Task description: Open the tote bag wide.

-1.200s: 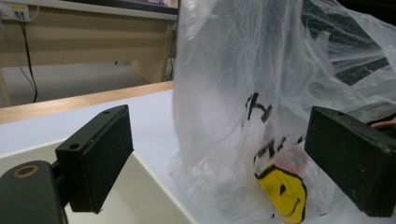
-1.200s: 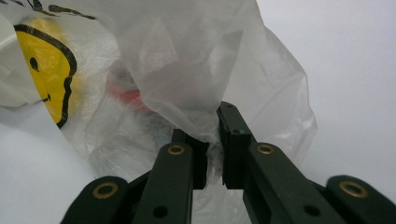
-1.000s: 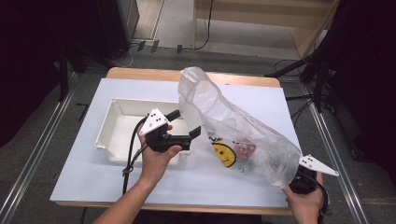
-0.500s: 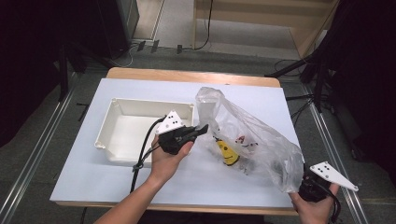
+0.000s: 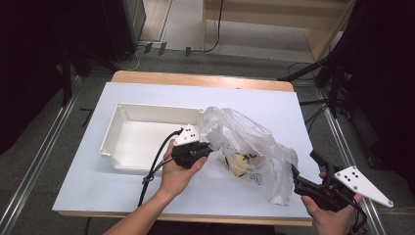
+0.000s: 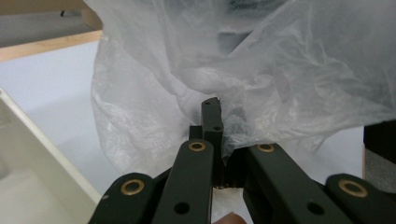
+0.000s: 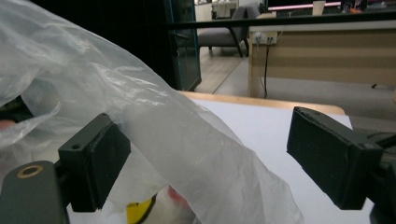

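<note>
Since a second ago your left gripper (image 5: 208, 147) has dropped with the clear plastic bag (image 5: 254, 147), which then stood tall and now slumps crumpled on the white table (image 5: 147, 100) just right of the white tray (image 5: 147, 129). Its jaws are pressed together, pinching a fold of the bag's left edge (image 6: 219, 126). Your right gripper (image 5: 306, 171) has just been opening and has let go: its jaws stand spread at the bag's lower right end, film between them, pads (image 7: 95, 158) not pressing it.

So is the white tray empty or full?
Empty. The tray shows a bare white floor; the bag lies beside it on the table.
</note>
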Tool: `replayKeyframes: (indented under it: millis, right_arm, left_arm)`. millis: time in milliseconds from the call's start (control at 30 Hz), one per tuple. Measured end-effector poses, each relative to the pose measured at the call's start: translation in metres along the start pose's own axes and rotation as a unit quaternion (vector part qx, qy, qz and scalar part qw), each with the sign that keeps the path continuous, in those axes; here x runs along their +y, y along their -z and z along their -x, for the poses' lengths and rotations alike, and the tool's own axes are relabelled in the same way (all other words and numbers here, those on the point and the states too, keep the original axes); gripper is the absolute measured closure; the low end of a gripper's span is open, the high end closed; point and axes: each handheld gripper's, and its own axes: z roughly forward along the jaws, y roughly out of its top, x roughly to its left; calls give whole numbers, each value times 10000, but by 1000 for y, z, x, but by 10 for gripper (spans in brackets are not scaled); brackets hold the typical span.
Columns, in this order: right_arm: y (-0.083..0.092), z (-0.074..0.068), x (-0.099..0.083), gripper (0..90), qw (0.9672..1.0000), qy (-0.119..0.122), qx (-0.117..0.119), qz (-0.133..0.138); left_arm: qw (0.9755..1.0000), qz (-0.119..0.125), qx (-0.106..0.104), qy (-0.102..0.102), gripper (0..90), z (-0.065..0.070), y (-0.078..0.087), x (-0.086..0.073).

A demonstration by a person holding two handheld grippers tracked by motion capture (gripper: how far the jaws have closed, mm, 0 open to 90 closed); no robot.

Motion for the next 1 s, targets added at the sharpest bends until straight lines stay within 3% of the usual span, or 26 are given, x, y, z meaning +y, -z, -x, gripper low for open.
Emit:
replayKeyframes:
  millis: [200,267,300,333,367,467,500,600,733,767,900,933,967,1000]
  right_arm:
    - [-13,-6,12,180,9999,11,130,65]
    - [-22,-7,10,378,9999,45,70,-90]
    - [-22,-7,10,378,9999,45,70,-90]
    - [-28,-5,8,536,9999,-5,34,-154]
    - [-28,-5,8,536,9999,-5,34,-154]
    - [-36,4,5,686,9990,-380,81,-236]
    - [-42,14,1,770,9984,-507,14,-245]
    - [-47,21,-4,833,9976,-616,-80,-291]
    - [-66,43,-22,894,9935,-960,-238,-564]
    - [-66,43,-22,894,9935,-960,-238,-564]
    - [-88,57,-44,900,9870,-1107,-439,-1082]
    - [-88,57,-44,900,9870,-1107,-439,-1082]
    - [-97,64,-55,900,9832,-1107,-513,-1358]
    - [-100,65,-59,900,9808,-1165,-542,-1469]
  left_arm:
    - [9999,-64,-55,103,900,1,1,-5]
    - [9999,-144,-54,78,900,2,1,-9]
    - [9999,-144,-54,78,900,2,1,-9]
    - [9998,-172,-53,60,900,2,0,-10]
    - [9998,-174,-54,83,900,3,0,-11]
    - [9997,-244,-50,84,900,3,2,-15]
    - [9996,-266,-36,92,900,2,2,-17]
    - [9994,-285,-29,182,900,1,3,-21]
    - [9989,-390,-20,243,900,1,4,-28]
    - [9989,-390,-20,243,900,1,4,-28]
    - [9985,-470,-13,263,900,4,5,-36]
    - [9985,-470,-13,263,900,4,5,-36]
    - [9984,-508,-30,258,900,8,4,-40]
    - [9982,-544,-30,251,900,10,4,-43]
